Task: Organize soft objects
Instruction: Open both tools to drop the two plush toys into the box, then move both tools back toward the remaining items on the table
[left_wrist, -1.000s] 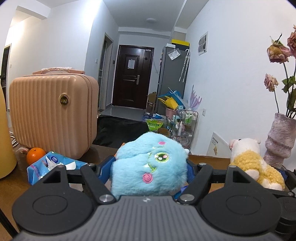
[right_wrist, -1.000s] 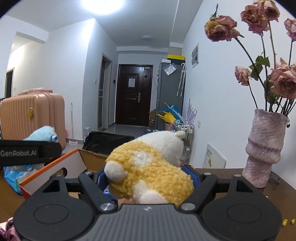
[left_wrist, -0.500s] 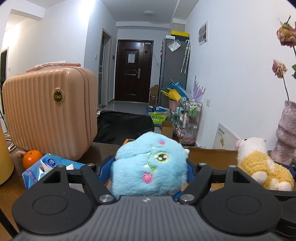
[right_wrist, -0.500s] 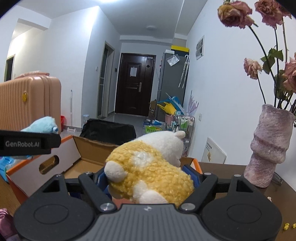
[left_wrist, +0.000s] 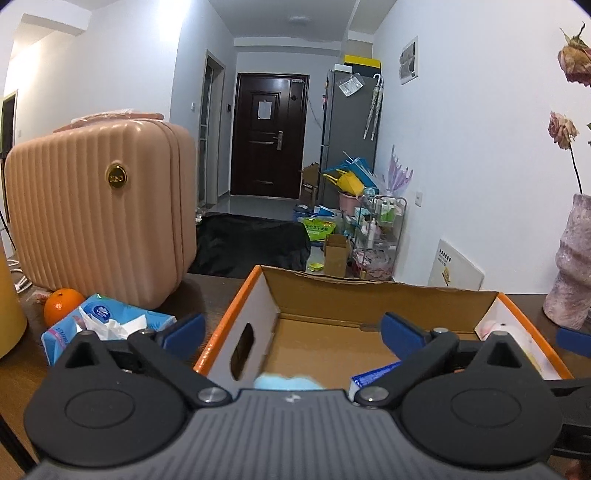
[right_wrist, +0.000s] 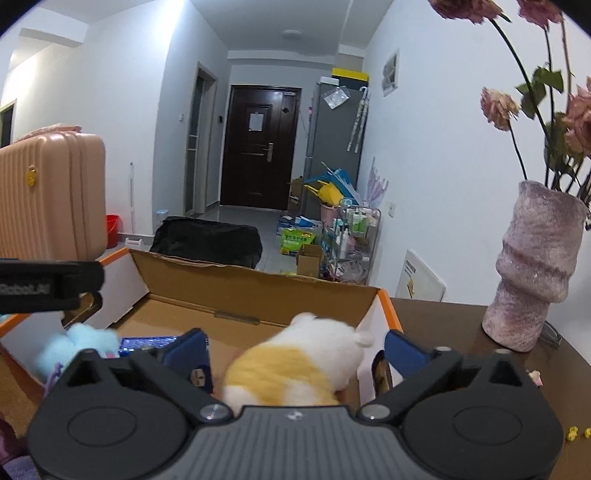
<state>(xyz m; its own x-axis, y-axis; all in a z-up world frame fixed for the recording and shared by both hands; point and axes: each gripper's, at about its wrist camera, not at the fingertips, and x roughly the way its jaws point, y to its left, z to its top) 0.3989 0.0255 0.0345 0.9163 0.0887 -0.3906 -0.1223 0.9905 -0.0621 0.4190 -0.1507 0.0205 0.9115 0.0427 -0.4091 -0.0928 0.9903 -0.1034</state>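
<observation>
An open cardboard box with orange edges (left_wrist: 236, 310) (right_wrist: 258, 284) sits on the dark wooden table. My left gripper (left_wrist: 291, 328) is open above the box. The blue plush toy (left_wrist: 288, 382) lies below it in the box, mostly hidden by the gripper body; it also shows in the right wrist view (right_wrist: 77, 343). My right gripper (right_wrist: 295, 350) is open over the box's right end. The yellow and white plush toy (right_wrist: 295, 365) is blurred between the open jaws, free of the pads. A bit of it shows in the left wrist view (left_wrist: 502, 332).
A pink suitcase (left_wrist: 99, 210) stands at the left with an orange (left_wrist: 62, 301) and a tissue pack (left_wrist: 107, 321) in front. A vase of dried roses (right_wrist: 535, 266) stands right of the box. A blue packet (right_wrist: 147, 343) lies in the box.
Both grippers opened over the box. The blue plush dropped out of the left jaws into the box, and the yellow and white plush left the right jaws and is falling in.
</observation>
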